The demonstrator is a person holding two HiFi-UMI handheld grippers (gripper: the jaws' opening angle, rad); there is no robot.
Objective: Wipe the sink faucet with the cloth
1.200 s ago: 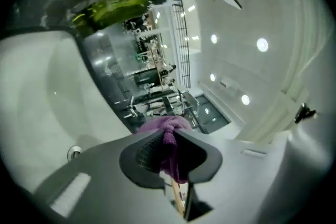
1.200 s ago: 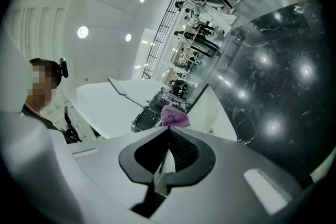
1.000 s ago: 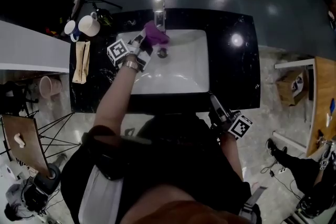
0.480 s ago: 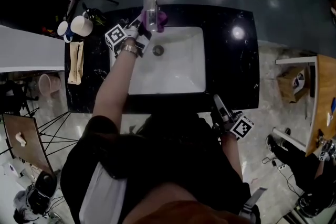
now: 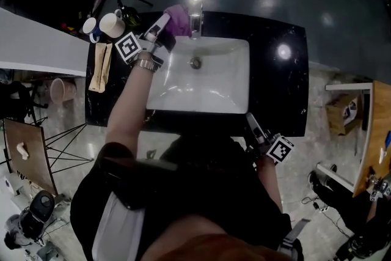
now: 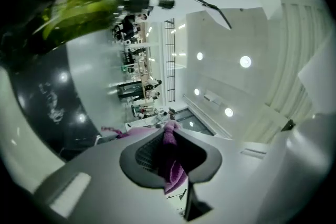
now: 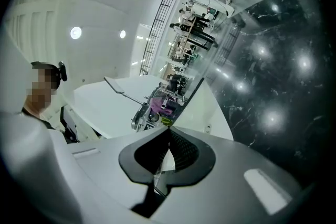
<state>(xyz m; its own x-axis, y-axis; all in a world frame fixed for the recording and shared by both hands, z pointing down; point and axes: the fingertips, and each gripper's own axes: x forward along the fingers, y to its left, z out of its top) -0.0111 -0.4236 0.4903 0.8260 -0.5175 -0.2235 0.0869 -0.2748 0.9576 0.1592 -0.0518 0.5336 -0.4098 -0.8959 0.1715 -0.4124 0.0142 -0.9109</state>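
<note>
A chrome faucet point(image 5: 195, 22) stands at the back rim of the white sink point(image 5: 235, 91), which is set in a black counter. My left gripper point(image 5: 161, 25) is shut on a purple cloth point(image 5: 178, 19) and holds it against the faucet's left side, high up. In the left gripper view the cloth point(image 6: 171, 160) hangs pinched between the jaws of the left gripper point(image 6: 169, 131). My right gripper point(image 5: 251, 125) hovers at the counter's front edge, shut and empty. In its own view the right gripper point(image 7: 168, 131) looks across the basin toward the cloth point(image 7: 159, 105) at the faucet.
Two mugs point(image 5: 105, 25) and a folded beige towel point(image 5: 99, 68) lie on the counter left of the sink. A green bottle point(image 6: 73, 10) looms close at the left gripper's side. The drain point(image 5: 195, 62) sits below the faucet. A pink bucket point(image 5: 61, 90) stands on the floor at left.
The left gripper has carried the cloth up from under the spout, over the basin, to the upper left side of the faucet. The right gripper has stayed put.
</note>
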